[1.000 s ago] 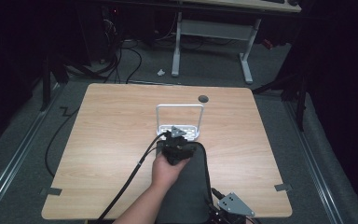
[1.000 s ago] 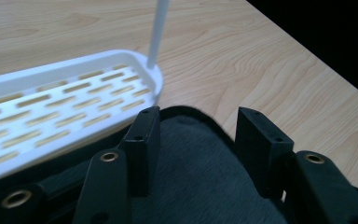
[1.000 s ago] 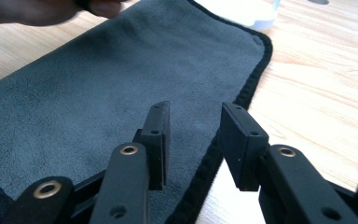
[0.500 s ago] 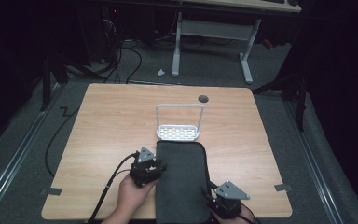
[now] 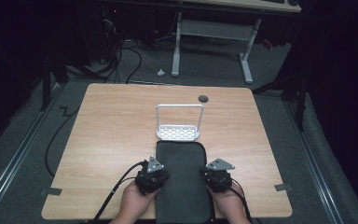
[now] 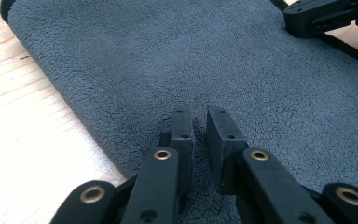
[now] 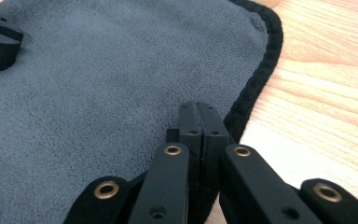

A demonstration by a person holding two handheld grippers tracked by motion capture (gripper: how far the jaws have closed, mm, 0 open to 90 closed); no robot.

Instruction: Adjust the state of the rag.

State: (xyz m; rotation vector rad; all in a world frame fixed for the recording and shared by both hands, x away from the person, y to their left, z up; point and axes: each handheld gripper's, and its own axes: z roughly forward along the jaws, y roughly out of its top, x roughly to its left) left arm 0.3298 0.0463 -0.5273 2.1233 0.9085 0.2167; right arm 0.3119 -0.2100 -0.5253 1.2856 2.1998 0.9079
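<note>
Both hand-held grippers rest on the dark grey fleece cloth with black hem, flat on the wooden desk. Left hand-held gripper: jaws just closing, narrow gap, near the cloth's left edge. Right hand-held gripper: jaws pressed together at the right hem, whether pinching fabric unclear. Step judged: grasping both side edges; next, lift evenly.

Rack behind mat, prob. touching.
</note>
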